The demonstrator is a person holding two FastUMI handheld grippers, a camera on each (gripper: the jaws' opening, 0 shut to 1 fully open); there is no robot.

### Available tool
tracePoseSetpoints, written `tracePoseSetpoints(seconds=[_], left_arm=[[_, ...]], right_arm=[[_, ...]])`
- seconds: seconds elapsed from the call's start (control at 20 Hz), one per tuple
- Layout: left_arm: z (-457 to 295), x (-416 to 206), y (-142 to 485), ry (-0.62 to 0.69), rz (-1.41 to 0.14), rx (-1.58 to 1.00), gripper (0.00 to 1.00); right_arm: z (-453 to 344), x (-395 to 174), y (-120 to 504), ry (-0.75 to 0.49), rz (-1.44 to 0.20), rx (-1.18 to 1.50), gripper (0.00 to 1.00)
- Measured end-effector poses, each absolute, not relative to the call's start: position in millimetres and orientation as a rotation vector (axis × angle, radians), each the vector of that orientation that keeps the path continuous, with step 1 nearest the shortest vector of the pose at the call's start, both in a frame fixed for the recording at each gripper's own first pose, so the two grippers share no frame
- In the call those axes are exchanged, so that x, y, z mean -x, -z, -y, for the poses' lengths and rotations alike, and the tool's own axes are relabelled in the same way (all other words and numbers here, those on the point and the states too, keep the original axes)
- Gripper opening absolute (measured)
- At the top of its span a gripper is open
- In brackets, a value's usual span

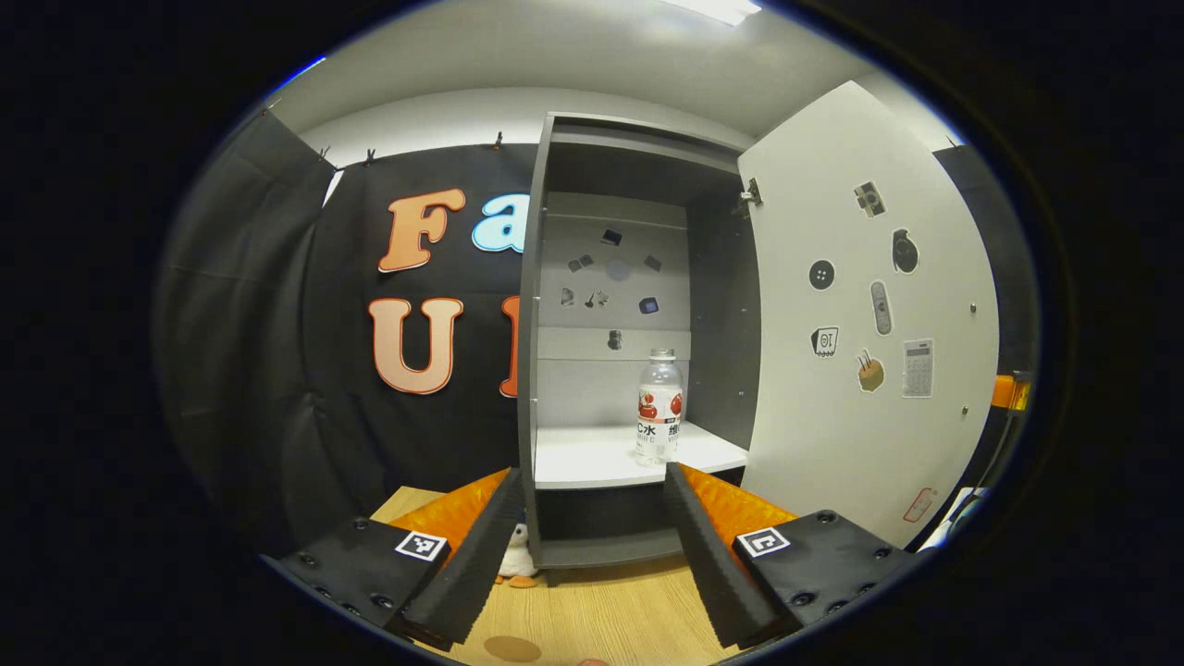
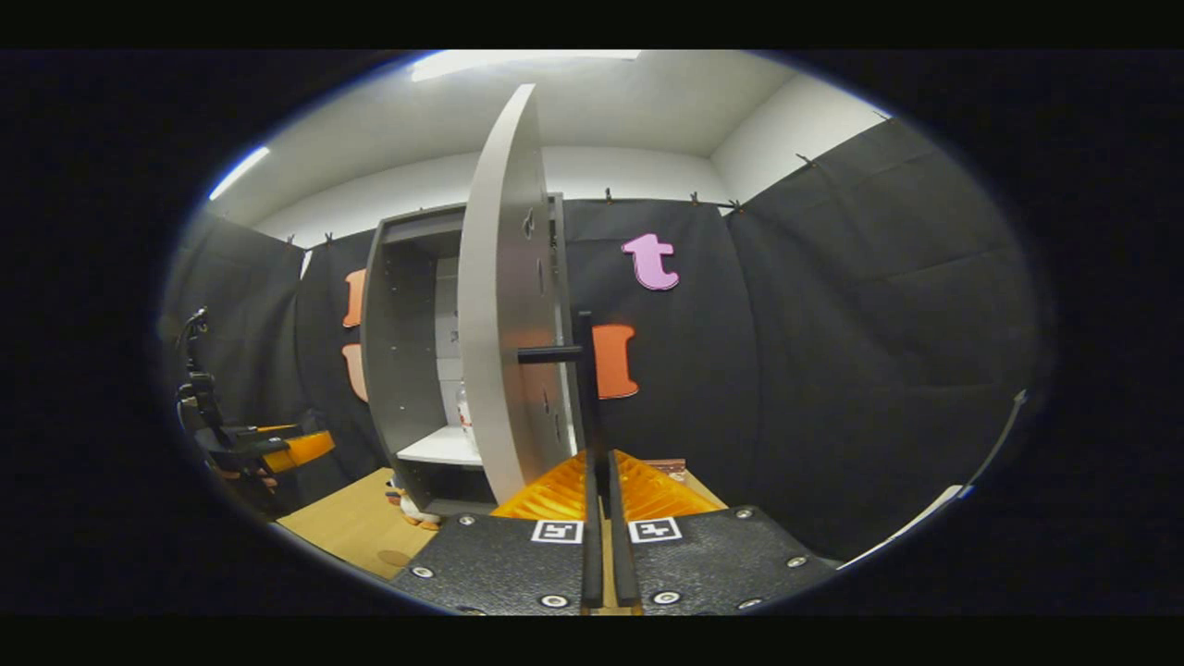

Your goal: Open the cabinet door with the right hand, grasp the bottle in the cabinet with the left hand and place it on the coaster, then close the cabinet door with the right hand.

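The grey cabinet (image 1: pixel 555 277) stands with its white door (image 1: pixel 860 370) swung wide to the right. A clear bottle (image 1: pixel 659 407) with a red-and-white label stands upright on the white shelf (image 1: pixel 592 458). My left gripper (image 1: pixel 592 481) is open, a short way in front of the shelf, and the bottle shows between its fingertips, farther back. In the right gripper view the door (image 2: pixel 504 305) is seen edge-on. My right gripper (image 2: pixel 599 455) is shut on the door's black vertical handle (image 2: pixel 585 370). A round brown coaster (image 1: pixel 511 648) lies on the wooden table, also the coaster (image 2: pixel 393 558).
A small penguin toy (image 1: pixel 518 558) stands at the cabinet's foot on the wooden table (image 1: pixel 601 620). Stickers dot the door's inner face and the cabinet's back wall. The left gripper (image 2: pixel 277 449), held by a hand, appears at the left of the right gripper view.
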State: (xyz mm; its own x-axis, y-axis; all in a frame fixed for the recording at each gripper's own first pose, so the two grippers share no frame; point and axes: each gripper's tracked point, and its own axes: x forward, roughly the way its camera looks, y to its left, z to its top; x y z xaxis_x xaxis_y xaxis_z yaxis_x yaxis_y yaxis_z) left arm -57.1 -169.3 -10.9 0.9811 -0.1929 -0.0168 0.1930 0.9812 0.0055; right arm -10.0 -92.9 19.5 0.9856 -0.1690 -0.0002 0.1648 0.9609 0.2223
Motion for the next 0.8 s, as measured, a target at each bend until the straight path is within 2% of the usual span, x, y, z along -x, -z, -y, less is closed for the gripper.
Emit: tracePoseSetpoints(seconds=[0.1,0.15,0.2,0.25,0.35,0.55,0.65,0.75,0.8], left_arm=[[171.7,57.8,12.7,0.202,-0.021,-0.013,0.98],[171.7,58.0,13.1,0.204,-0.021,-0.014,0.98],[173.0,58.1,13.5,0.209,-0.022,-0.015,0.98],[173.9,58.1,12.6,0.212,-0.020,-0.015,0.98],[176.7,57.4,10.6,0.223,-0.016,-0.013,0.98],[187.2,56.2,11.8,0.247,-0.018,-0.001,0.98],[190.4,56.6,11.1,0.256,-0.016,0.004,0.98],[195.3,54.9,14.8,0.268,-0.021,0.017,0.98],[198.2,51.9,18.8,0.275,-0.028,0.026,0.98]], right_arm=[[96.0,11.4,-18.9,0.187,0.016,-0.231,0.08],[96.5,13.2,-17.4,0.195,0.009,-0.239,0.02],[95.2,16.5,-16.5,0.204,0.003,-0.249,0.18],[95.6,20.0,-16.5,0.216,0.001,-0.257,0.12],[98.6,23.4,-17.4,0.241,0.000,-0.259,0.13],[95.1,28.2,-18.9,0.235,-0.003,-0.238,0.24],[88.0,28.4,-19.6,0.206,-0.013,-0.222,0.31],[78.1,28.3,-19.5,0.169,-0.019,-0.212,0.33],[73.0,27.0,-20.6,0.147,-0.015,-0.207,0.39]])
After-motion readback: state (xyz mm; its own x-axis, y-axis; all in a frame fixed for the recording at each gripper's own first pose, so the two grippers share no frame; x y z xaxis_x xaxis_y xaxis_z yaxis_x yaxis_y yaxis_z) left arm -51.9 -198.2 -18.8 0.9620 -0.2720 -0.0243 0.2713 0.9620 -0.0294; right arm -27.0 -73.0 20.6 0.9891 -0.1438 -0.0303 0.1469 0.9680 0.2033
